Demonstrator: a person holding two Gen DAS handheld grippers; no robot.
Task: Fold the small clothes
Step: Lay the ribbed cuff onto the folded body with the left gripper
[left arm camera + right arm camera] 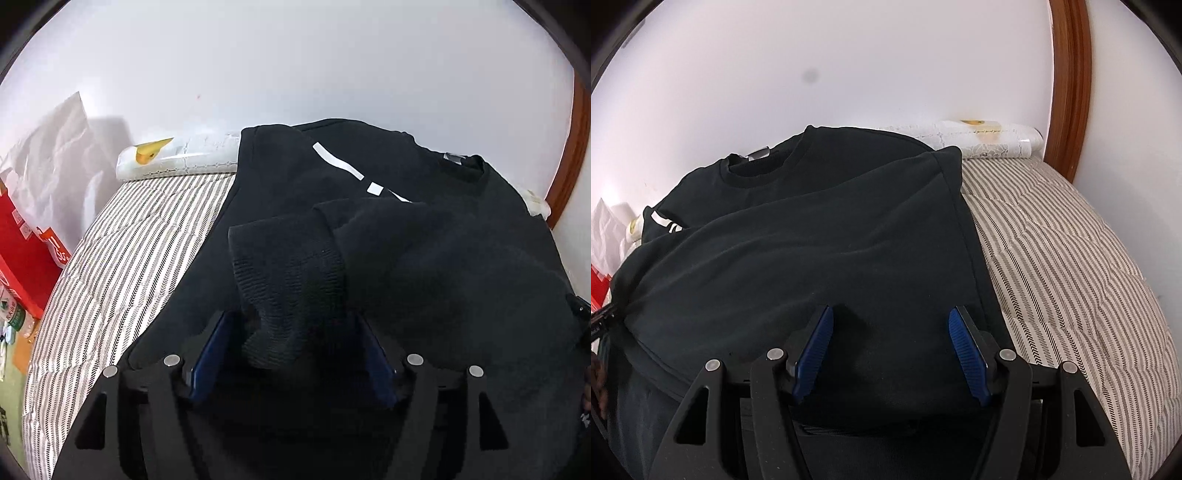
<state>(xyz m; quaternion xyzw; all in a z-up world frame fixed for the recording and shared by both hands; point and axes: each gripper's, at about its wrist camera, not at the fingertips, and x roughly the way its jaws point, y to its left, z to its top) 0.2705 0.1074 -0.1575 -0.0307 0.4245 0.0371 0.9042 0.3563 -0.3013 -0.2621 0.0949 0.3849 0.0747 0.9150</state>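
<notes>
A black sweatshirt (424, 266) with a white stripe (340, 166) lies spread on the striped bed, its neck (465, 166) at the far side. One sleeve is folded across the body, and its ribbed cuff (288, 258) runs down between the blue pads of my left gripper (292, 315). The jaws stand apart and the pads do not press on the cuff. In the right wrist view the same sweatshirt (812, 240) fills the middle, collar (757, 170) at the far left. My right gripper (891, 309) hovers open over its near hem, with only flat fabric under the jaws.
The striped bed cover (129, 258) (1071, 277) shows on both sides of the sweatshirt. A white patterned roll (177, 158) (990, 144) lies along the wall. A red box (22, 251) and crumpled white sheet (55, 155) sit left; a wooden frame (1071, 92) stands right.
</notes>
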